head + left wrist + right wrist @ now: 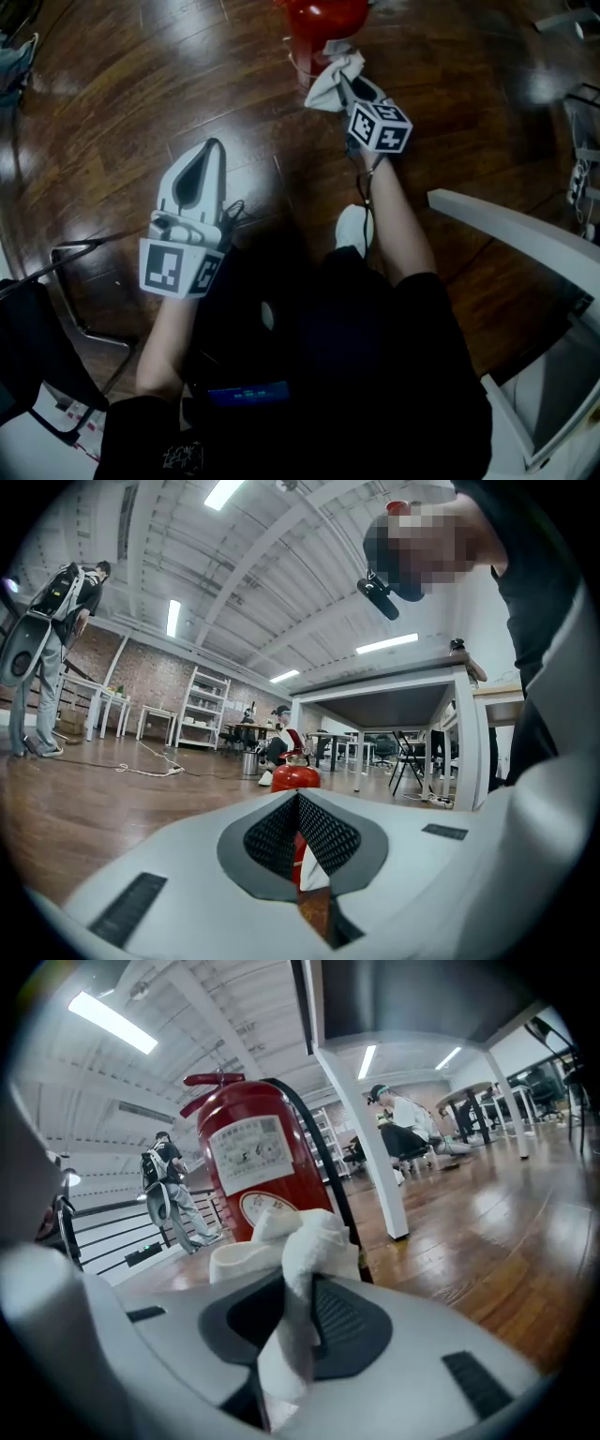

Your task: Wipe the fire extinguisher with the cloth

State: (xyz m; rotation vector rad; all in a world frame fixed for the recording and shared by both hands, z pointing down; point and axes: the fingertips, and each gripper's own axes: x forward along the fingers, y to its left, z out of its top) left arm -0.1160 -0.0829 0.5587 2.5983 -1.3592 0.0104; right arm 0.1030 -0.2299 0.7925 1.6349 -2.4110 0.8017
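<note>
A red fire extinguisher (323, 23) stands on the wooden floor at the top of the head view. In the right gripper view the fire extinguisher (248, 1162) looms close, with a white label and black hose. My right gripper (349, 80) is shut on a white cloth (333, 80), bunched just in front of the extinguisher's base. The cloth (295, 1269) hangs between the jaws. My left gripper (208, 155) is shut with nothing in it, held lower left, well short of the extinguisher (292, 778), which shows small beyond its jaws.
A white table (525, 244) edges in at the right, with cables (581, 178) near it. A metal chair frame (84, 291) stands lower left. Table legs (361, 1129) rise behind the extinguisher. People stand and sit (408, 1124) in the distance.
</note>
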